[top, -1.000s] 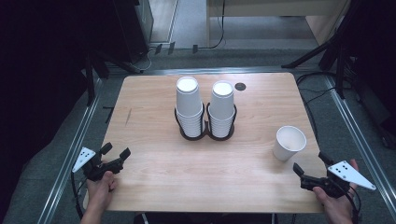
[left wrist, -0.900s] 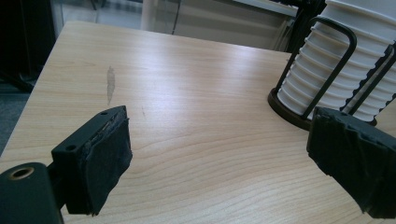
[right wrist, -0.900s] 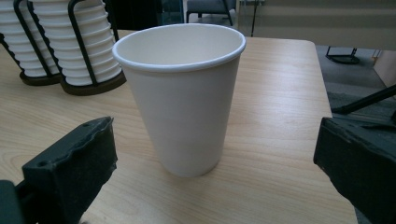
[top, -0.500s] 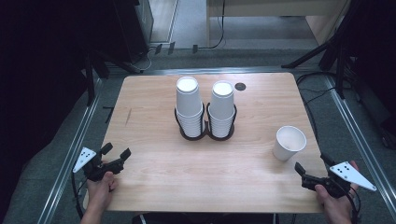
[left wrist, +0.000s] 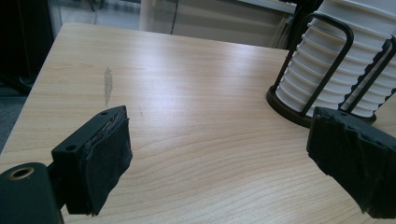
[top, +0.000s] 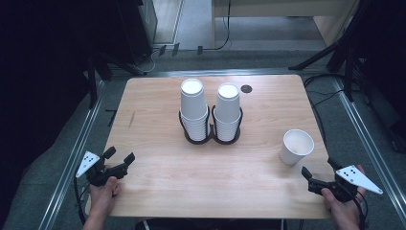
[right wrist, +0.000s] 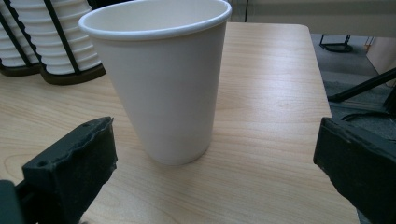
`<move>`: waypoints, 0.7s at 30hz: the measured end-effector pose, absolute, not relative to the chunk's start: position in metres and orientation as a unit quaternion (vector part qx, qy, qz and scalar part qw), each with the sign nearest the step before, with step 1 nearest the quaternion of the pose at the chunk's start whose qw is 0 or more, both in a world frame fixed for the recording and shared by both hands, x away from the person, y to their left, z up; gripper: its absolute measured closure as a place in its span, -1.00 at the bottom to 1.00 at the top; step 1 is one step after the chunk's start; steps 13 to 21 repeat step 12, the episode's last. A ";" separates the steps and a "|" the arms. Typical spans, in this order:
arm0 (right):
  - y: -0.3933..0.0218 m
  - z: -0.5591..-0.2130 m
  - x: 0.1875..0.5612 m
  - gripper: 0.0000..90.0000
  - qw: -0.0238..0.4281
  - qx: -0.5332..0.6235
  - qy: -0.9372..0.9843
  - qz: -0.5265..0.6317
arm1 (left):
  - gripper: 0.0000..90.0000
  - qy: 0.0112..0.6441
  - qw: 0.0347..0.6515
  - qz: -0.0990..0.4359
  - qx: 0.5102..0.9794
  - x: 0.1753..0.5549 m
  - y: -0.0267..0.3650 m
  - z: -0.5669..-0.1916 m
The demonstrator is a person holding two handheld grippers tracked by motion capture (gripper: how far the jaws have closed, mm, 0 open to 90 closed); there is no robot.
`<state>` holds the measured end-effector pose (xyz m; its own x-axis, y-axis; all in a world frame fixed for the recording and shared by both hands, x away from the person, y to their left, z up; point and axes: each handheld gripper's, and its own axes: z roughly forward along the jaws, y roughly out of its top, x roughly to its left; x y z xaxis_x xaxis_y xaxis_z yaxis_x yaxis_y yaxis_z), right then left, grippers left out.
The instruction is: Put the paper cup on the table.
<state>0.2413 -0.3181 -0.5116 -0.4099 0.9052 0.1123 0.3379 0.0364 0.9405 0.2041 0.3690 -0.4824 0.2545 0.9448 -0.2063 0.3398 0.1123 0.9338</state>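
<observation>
Facing a lone paper cup [right wrist: 161, 79], the right claw [top: 320, 173] stood wide and empty at the desk's [top: 158, 191] near right edge.

Nearest, the left claw [top: 119, 155] also gaped with nothing between its jaws, at the near left corner. Just beyond the right claw the cup stood upright, open-mouthed, plain white with a rolled rim, looking light and thin-walled; a hard or off-centre squeeze would likely crumple it or tip it over. Farther back, two cup stacks [top: 209, 108] sat in a black wire holder [top: 210, 136].
</observation>
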 end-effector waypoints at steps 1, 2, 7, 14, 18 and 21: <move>-0.317 -0.512 0.241 -1.00 0.277 0.467 0.666 0.511 | -0.86 0.536 0.518 0.292 0.599 0.204 0.369 -0.482; -0.317 -0.512 0.241 -1.00 0.278 0.466 0.667 0.511 | -0.86 0.536 0.518 0.292 0.599 0.204 0.369 -0.482; -0.317 -0.512 0.242 -1.00 0.278 0.467 0.667 0.509 | -0.86 0.536 0.518 0.292 0.599 0.204 0.369 -0.482; -0.317 -0.513 0.242 -1.00 0.278 0.466 0.667 0.510 | -0.86 0.536 0.516 0.292 0.601 0.205 0.369 -0.482; -0.317 -0.513 0.242 -1.00 0.278 0.466 0.667 0.510 | -0.86 0.536 0.516 0.292 0.601 0.205 0.369 -0.482; -0.317 -0.513 0.242 -1.00 0.278 0.466 0.667 0.510 | -0.86 0.536 0.516 0.292 0.601 0.205 0.369 -0.482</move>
